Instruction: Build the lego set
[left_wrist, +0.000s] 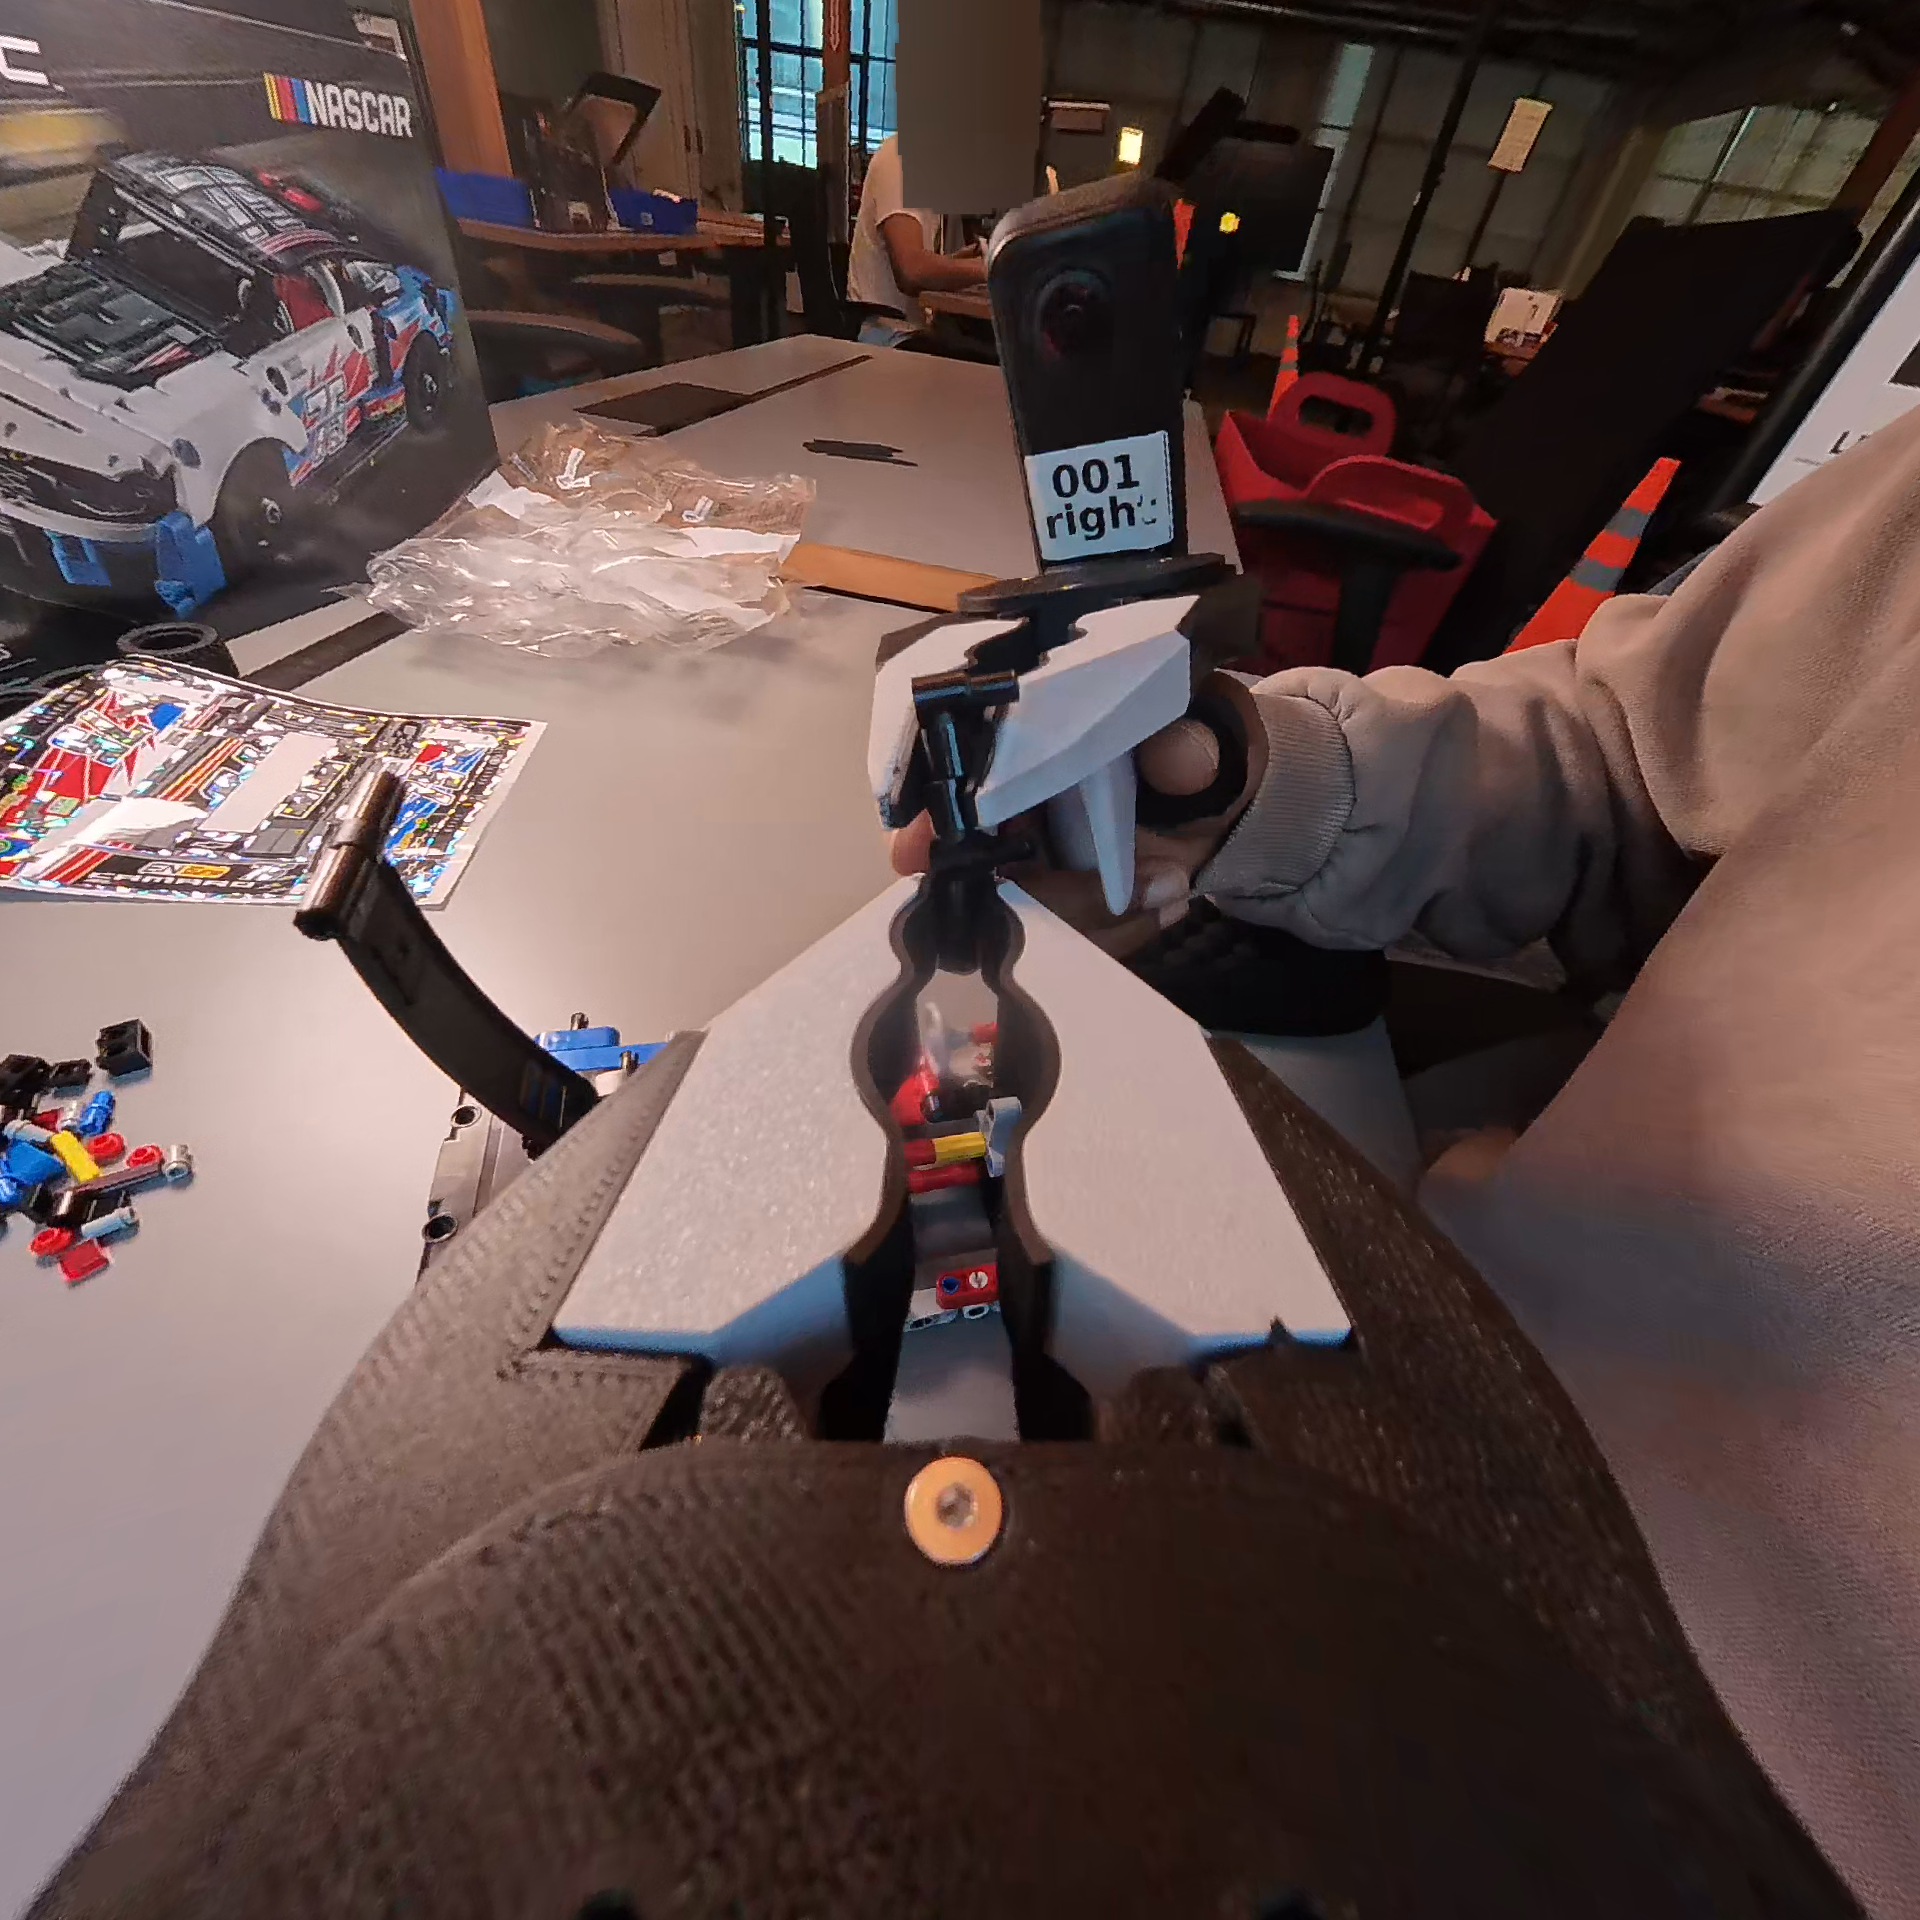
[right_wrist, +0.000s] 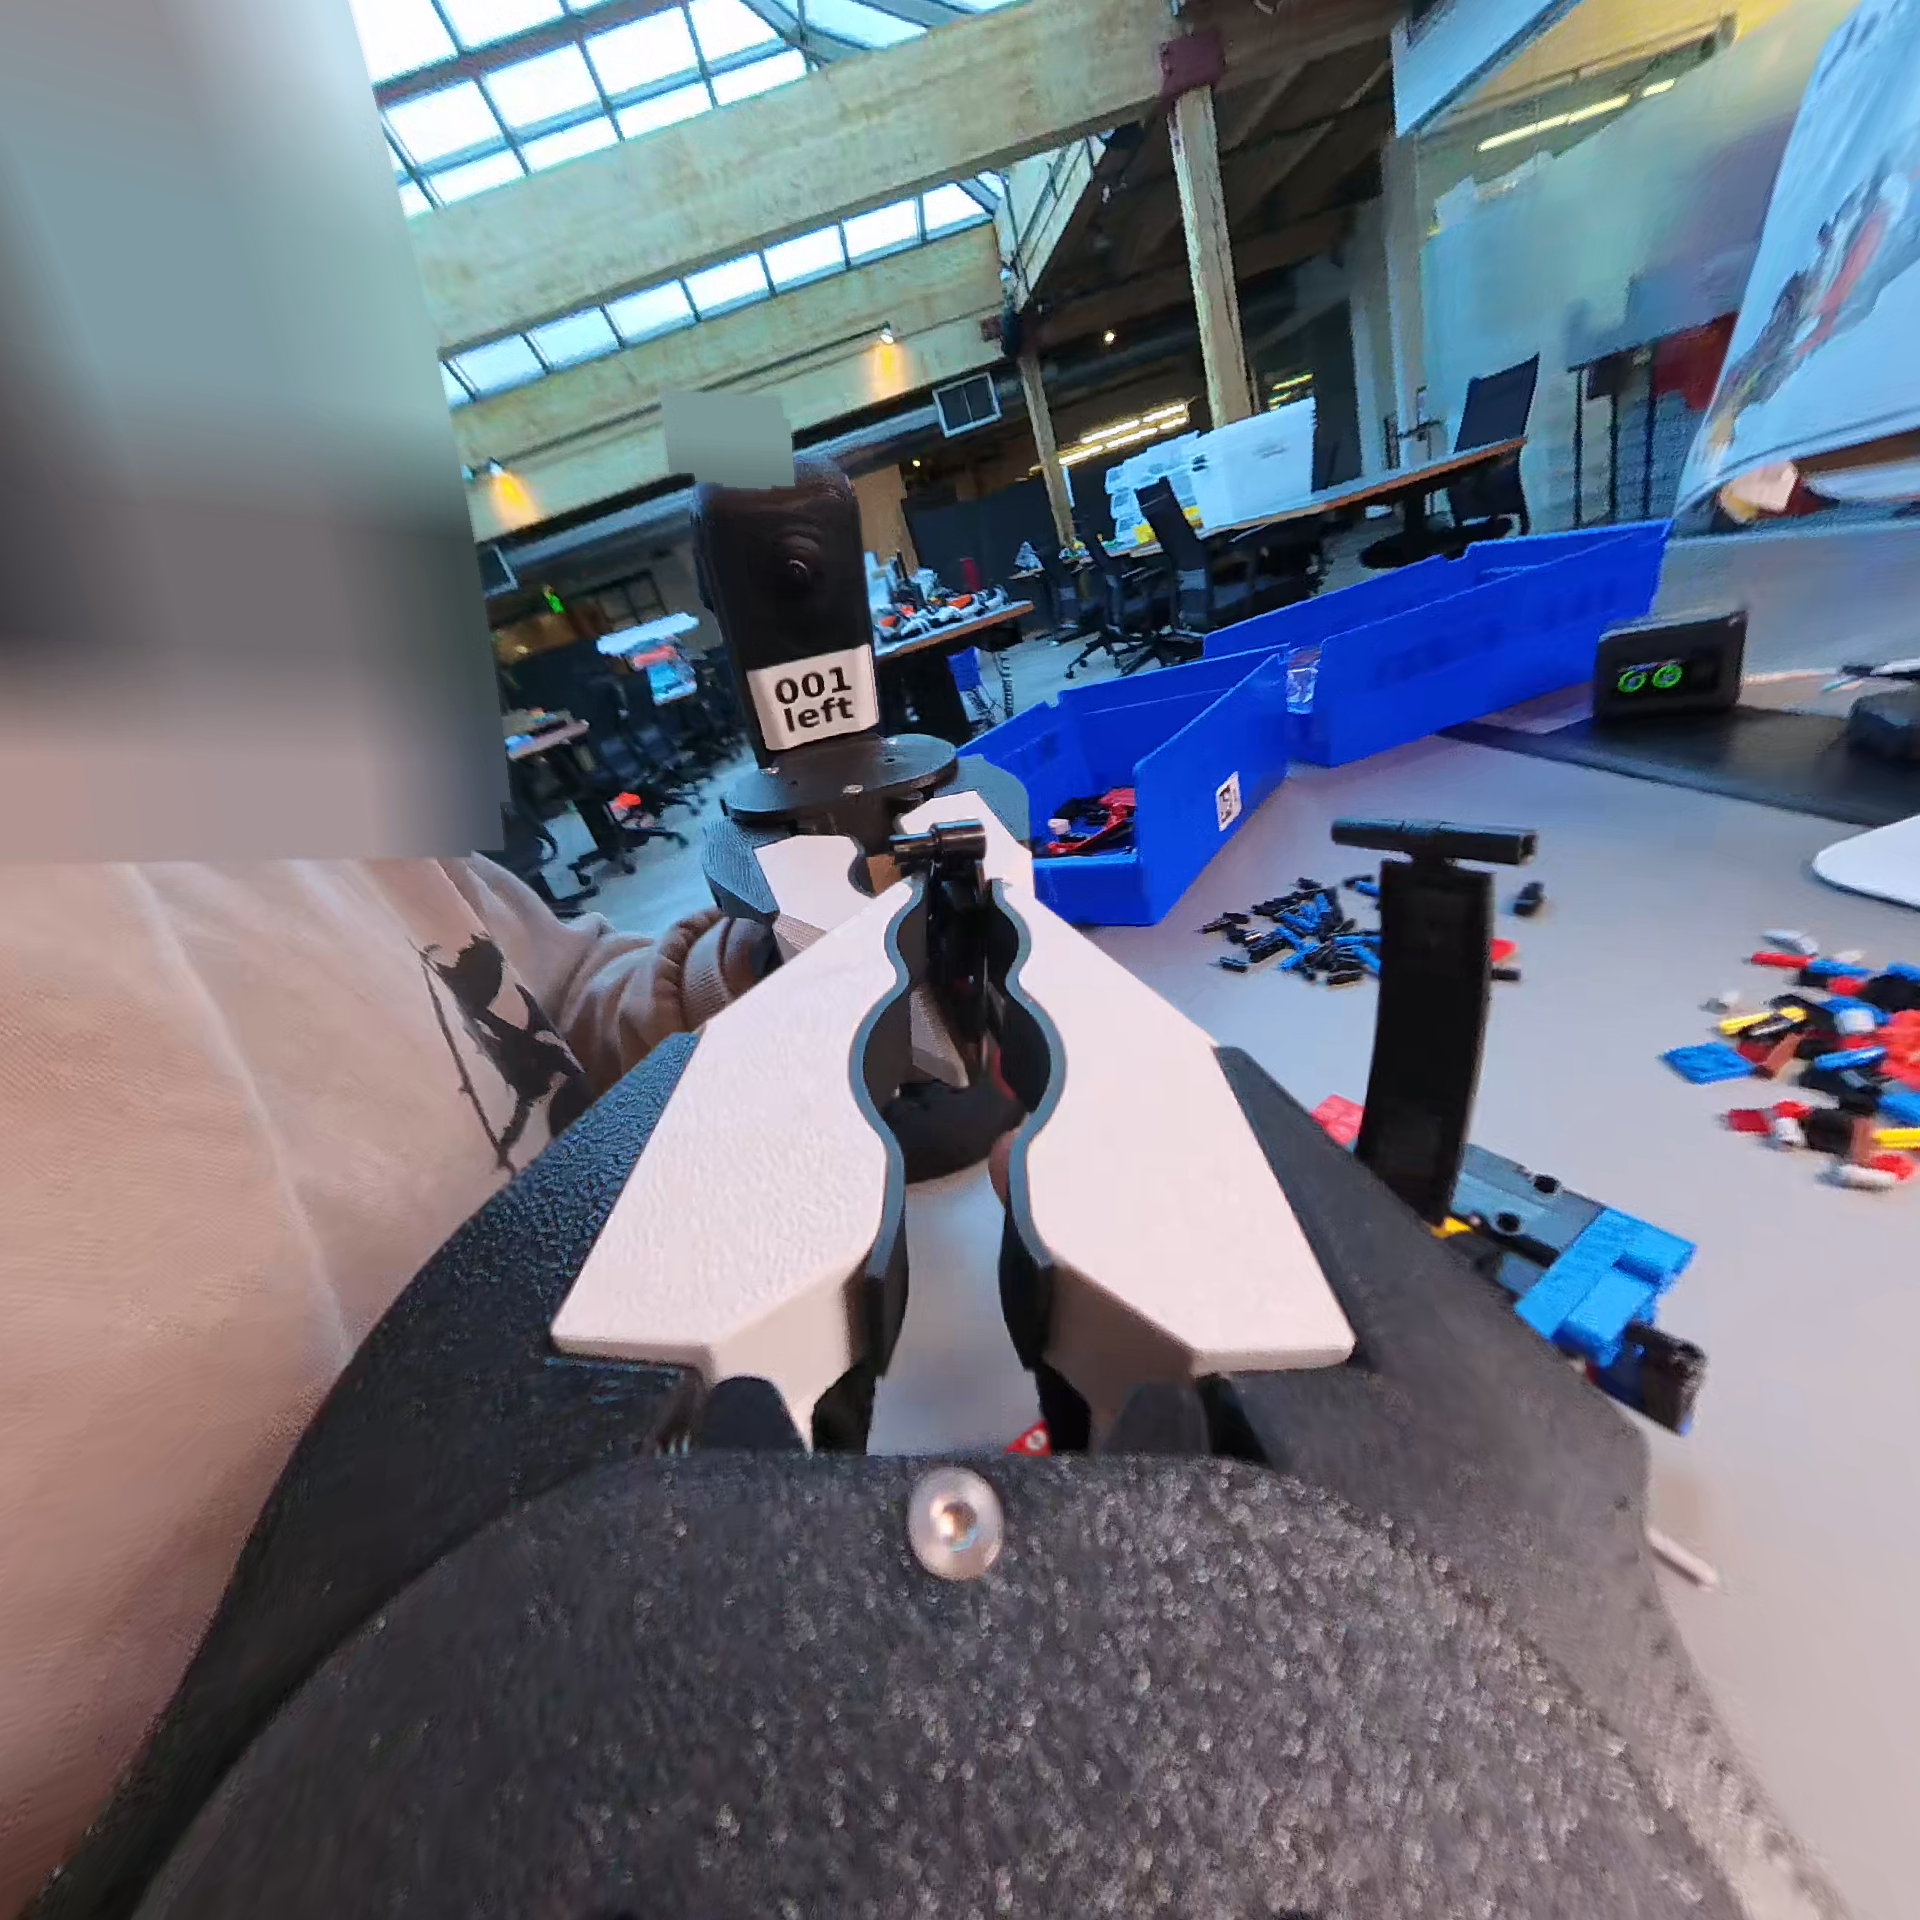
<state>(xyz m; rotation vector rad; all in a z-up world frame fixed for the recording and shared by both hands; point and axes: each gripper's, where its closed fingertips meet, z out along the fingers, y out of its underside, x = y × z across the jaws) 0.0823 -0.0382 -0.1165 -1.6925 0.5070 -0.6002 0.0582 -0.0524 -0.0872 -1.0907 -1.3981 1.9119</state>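
You pinch the small black lego rod assembly (left_wrist: 951, 774) from both ends: left gripper (left_wrist: 956, 883) clamped on its lower end, right gripper (right_wrist: 940, 883) on its upper. Keep both tips aligned, press straight. It hangs above the half-built blue-and-black lego chassis (right_wrist: 1590, 1278), well apart.

Both hand-held grippers (left_wrist: 958, 894) pinch blk piece (left_wrist: 951, 769) (mid-air).

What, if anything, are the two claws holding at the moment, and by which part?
Both grip one small black Lego assembly, raised above the table: the left claw pinches its lower end, the right claw its upper part, below the crossbar.
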